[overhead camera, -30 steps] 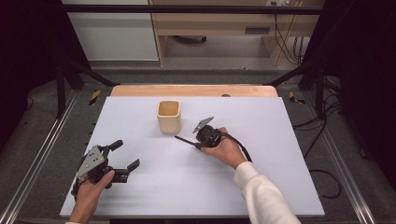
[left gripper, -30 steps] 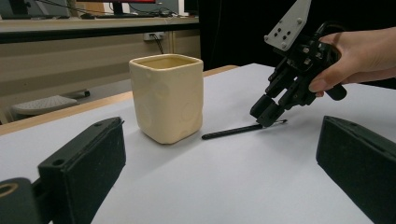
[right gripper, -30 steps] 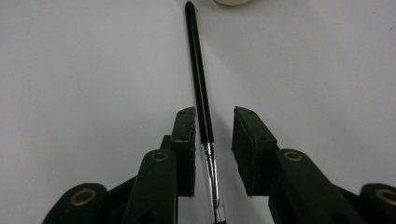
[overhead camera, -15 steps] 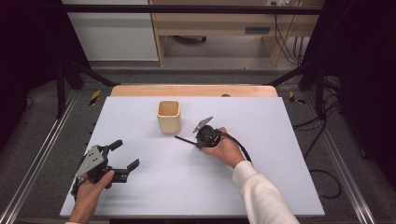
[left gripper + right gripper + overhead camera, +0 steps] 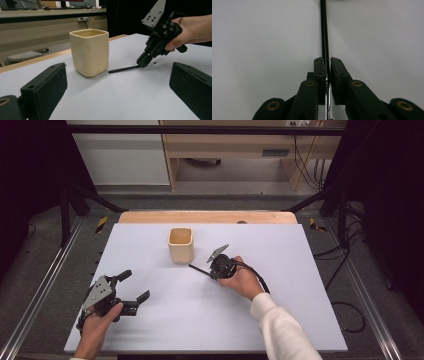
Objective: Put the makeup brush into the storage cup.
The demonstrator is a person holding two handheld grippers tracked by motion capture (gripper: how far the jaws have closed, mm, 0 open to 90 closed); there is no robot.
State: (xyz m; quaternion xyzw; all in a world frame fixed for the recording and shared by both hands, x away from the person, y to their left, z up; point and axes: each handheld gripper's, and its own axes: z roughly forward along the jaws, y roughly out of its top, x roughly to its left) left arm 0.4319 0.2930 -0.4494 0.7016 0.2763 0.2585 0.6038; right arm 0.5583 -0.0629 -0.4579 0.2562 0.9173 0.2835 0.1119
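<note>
A thin black pen [image 5: 200, 269] lies on the white table top [image 5: 300, 270], right of a cream square cup [image 5: 180, 245]. My right gripper [image 5: 214, 272] points down at the pen's right end. Its jaws have just been closing and now pinch the pen [image 5: 323, 30] between the pads, as the right gripper view [image 5: 328, 62] shows. The left gripper view shows the cup [image 5: 90, 52] standing upright, the pen [image 5: 123, 68] flat beside it and the right gripper [image 5: 145, 62] at the pen's end. My left gripper [image 5: 136, 286] rests open at the front left with nothing between its fingers.
A wooden strip [image 5: 205, 217] runs along the table's far edge. Metal rails [image 5: 40, 285] flank both sides. Cables [image 5: 350, 310] lie on the floor at the right. Bare table top stretches between the two grippers and to the right of the hand.
</note>
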